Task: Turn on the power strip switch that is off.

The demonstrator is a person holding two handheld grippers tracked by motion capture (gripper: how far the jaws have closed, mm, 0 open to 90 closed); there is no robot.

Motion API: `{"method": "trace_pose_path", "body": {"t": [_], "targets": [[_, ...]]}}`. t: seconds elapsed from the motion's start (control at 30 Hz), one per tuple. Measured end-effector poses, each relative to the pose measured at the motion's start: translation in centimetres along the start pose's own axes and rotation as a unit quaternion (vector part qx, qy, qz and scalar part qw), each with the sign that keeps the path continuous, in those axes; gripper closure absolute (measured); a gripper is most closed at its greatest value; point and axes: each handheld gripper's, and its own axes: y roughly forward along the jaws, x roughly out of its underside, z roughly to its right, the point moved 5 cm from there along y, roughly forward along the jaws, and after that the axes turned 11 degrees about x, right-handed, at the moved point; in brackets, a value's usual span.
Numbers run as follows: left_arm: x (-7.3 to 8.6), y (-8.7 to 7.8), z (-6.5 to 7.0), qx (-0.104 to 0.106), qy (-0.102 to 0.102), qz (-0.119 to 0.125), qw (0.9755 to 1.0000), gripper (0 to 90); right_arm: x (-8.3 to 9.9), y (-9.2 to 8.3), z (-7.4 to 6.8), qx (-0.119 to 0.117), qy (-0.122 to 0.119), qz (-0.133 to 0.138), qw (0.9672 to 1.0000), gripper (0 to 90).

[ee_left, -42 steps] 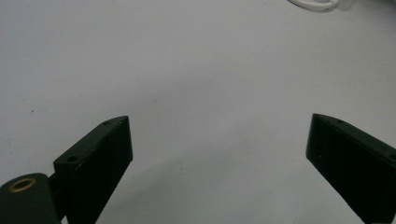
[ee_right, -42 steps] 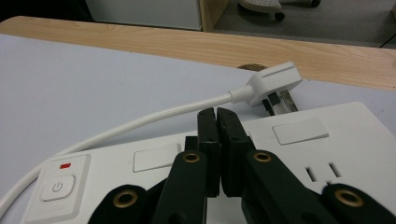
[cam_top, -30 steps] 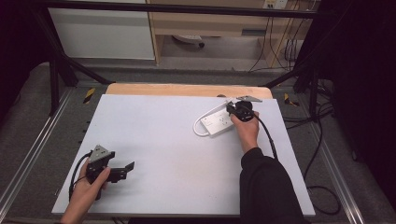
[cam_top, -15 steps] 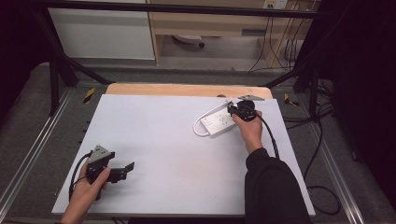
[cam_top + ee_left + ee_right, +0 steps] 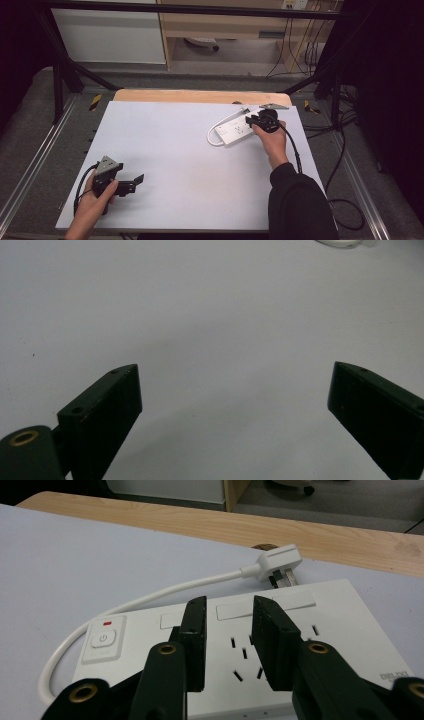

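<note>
The right gripper (image 5: 229,645) hovered over the white power strip (image 5: 280,645) at the far right of the white table (image 5: 175,150); its jaws, a narrow gap apart with nothing between them, had just been opening. The strip's cable (image 5: 150,597) looped round to its plug (image 5: 277,562) just behind it. Well apart, at the near left, the left gripper (image 5: 235,410) stood wide open and empty.

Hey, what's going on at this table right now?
A person holds a gripper in each hand over a white table. The right gripper hovers over a white power strip, its jaws having just been opening, with nothing between them. The strip's own plug lies beside it. The left gripper rests near the table's front edge, jaws wide open and empty.
</note>
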Motion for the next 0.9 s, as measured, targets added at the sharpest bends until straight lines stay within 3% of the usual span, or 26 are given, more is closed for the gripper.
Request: {"method": "trace_pose_path", "body": {"t": [0.9], "targets": [[0.1,0.0,0.0,0.0,-0.003,0.001,1.0,7.1,0.0,-3.1,0.9,-0.012,0.019,-0.023,0.9995,31.5]]}}
